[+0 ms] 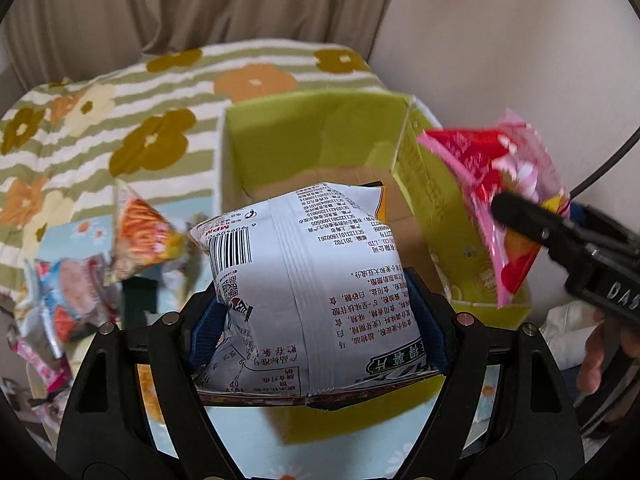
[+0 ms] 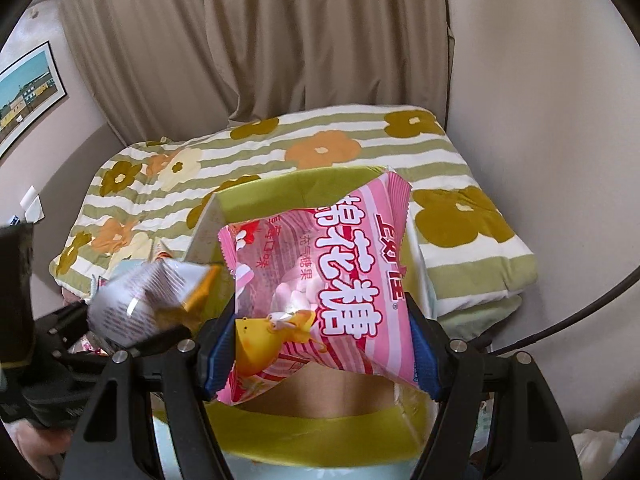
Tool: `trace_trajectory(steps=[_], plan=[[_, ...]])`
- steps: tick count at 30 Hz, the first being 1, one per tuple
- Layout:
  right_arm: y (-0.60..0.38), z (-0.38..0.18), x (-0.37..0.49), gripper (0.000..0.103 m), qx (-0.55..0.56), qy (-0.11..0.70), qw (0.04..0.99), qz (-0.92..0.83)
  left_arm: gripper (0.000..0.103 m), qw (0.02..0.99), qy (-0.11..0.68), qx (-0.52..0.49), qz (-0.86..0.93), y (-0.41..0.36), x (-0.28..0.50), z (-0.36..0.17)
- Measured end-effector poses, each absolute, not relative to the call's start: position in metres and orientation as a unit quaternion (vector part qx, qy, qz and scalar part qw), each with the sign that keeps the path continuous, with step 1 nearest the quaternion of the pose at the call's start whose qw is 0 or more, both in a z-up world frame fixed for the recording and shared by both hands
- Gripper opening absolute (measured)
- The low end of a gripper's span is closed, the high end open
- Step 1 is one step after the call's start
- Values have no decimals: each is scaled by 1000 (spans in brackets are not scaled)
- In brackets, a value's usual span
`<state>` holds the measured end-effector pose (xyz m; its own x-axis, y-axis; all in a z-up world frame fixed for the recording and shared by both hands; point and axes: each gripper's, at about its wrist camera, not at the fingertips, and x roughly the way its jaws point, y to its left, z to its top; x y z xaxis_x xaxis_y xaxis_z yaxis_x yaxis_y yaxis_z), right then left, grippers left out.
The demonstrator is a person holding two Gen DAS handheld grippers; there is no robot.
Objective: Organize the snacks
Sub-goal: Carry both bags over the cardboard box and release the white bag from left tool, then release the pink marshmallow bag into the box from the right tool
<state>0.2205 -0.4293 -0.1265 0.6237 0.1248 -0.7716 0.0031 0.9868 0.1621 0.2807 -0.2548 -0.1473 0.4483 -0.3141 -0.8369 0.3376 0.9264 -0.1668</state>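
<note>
My left gripper [image 1: 316,316] is shut on a white snack bag [image 1: 304,280], printed back side up, held above the near edge of an open green cardboard box [image 1: 280,136]. My right gripper [image 2: 320,344] is shut on a pink marshmallow bag [image 2: 320,280] and holds it over the same box [image 2: 320,420]. In the left wrist view the pink bag [image 1: 504,204] hangs in the right gripper at the box's right wall. In the right wrist view the white bag [image 2: 148,296] shows at the left.
Several loose snack packets lie left of the box, among them an orange one [image 1: 140,236] and a blue-red one [image 1: 68,300]. A flowered striped quilt [image 1: 120,120] covers the bed behind. Curtain [image 2: 260,40] and wall [image 2: 540,120] stand beyond.
</note>
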Motion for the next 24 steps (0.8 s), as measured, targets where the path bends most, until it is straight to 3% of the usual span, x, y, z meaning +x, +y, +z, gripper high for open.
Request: trace_trajectory(steps=[3, 7, 24], plan=[[-435, -133, 224, 69, 81, 440, 894, 38, 81, 842, 500, 23, -201, -271, 283, -161], [-442, -140, 227, 69, 95, 451, 887, 41, 101, 834, 512, 40, -205, -287, 281, -169], [-427, -153, 214, 70, 73, 475, 875, 52, 102, 844, 503, 51, -179, -237, 262, -149]])
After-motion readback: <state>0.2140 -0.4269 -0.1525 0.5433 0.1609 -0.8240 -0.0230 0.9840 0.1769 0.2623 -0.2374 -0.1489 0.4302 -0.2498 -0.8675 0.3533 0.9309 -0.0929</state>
